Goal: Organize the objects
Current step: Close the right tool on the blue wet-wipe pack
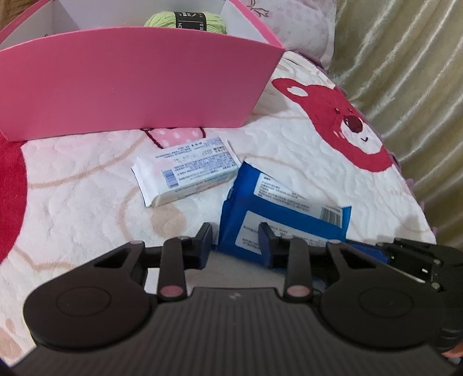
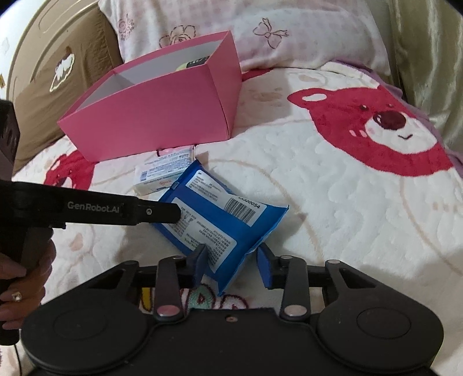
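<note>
While both grippers crowd onto the blue packet (image 2: 220, 228), the step in hand looks like a 2-handed pick-up of it from the bed, which is covered by a white blanket (image 2: 332, 179) printed with a red bear. The right gripper (image 2: 233, 264) has its jaws set on either side of the packet's near end, and the soft wrapper bulges there as if pinched between them. The left gripper (image 1: 235, 241) sits at the packet's left edge: its right-hand finger lies over the wrapper and the other stands just outside the edge, so the jaws are narrowed around that edge, though I cannot tell whether they really bite it. Seen from the right wrist, that gripper comes in from the left, held by a person's hand (image 2: 20, 277), with its tip on the packet's label. A white packet (image 1: 185, 170) lies just beyond the blue one, nearly touching its far corner, and the pink box (image 1: 139, 78) stands open behind both, with a green ball of yarn (image 1: 185, 18) already inside. Judging by that, the packets probably belong in the box. The next move calls for a firm hold on the slippery wrapper, then a lift high enough to clear the box's near wall without dragging the white packet along.
</note>
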`<state>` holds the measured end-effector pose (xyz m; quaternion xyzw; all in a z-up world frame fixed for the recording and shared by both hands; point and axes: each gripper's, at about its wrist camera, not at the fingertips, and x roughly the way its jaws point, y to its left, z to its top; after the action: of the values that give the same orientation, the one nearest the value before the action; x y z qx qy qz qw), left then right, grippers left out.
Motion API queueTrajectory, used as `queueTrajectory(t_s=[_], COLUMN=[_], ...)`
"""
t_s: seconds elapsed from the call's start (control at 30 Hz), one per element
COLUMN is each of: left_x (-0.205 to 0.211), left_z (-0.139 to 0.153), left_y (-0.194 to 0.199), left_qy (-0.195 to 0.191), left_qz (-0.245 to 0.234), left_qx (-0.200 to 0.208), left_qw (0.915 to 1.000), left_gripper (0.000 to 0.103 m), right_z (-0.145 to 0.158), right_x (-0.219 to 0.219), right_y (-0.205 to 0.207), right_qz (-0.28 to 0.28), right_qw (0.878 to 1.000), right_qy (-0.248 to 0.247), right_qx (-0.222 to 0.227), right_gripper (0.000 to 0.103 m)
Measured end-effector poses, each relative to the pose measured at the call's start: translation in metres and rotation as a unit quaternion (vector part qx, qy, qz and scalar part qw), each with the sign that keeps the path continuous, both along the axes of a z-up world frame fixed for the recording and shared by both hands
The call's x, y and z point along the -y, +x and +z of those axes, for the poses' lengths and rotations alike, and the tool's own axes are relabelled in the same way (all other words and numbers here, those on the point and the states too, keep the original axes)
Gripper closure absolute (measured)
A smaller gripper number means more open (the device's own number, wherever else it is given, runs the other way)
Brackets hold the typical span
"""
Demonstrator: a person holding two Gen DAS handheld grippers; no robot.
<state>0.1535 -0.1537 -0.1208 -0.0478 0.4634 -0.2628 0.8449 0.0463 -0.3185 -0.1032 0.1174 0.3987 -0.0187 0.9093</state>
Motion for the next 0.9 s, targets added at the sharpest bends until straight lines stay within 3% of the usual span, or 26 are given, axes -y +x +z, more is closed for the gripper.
queueTrajectory(t_s=[0.13,0.33,0.53,0.83,0.9], left_x=[-0.002,-0.016,-0.013,-0.017,-0.017], left_z=[-0.001,-0.006,-0.002,-0.011,-0.012], left_y=[-0.007,-0.023,-0.022,-0.013,-0.013], left_qy=[-0.017,-0.067,-0.028,-0.049,-0.049], left_qz=[-0.004,0.011,0.026,0.049,0.051], left_qx=[-0.036,-0.101,-0.068,-0.069,-0.069], left_qw=[0.9992,0.9925,0.997,0.9952,0.9951], left_gripper=[0.07,0.07,0.071,0.07,0.069], right_z=[0.002,0.009,0.008,-0.002,-0.004], right_x=[-0.001,0.011,0.021,0.039,0.04], right_y=[0.0,0.001,0.013,0.036,0.039], right_qz=[-0.001,0.012,0.005,-0.051,-0.054], right_qw=[1.0,1.0,0.999,0.992,0.992], right_qy=[-0.019,0.005,0.044,0.116,0.113], right_qx=[0.005,0.011,-0.001,-0.017,-0.022], right_gripper=[0.062,0.058,0.049,0.048,0.049])
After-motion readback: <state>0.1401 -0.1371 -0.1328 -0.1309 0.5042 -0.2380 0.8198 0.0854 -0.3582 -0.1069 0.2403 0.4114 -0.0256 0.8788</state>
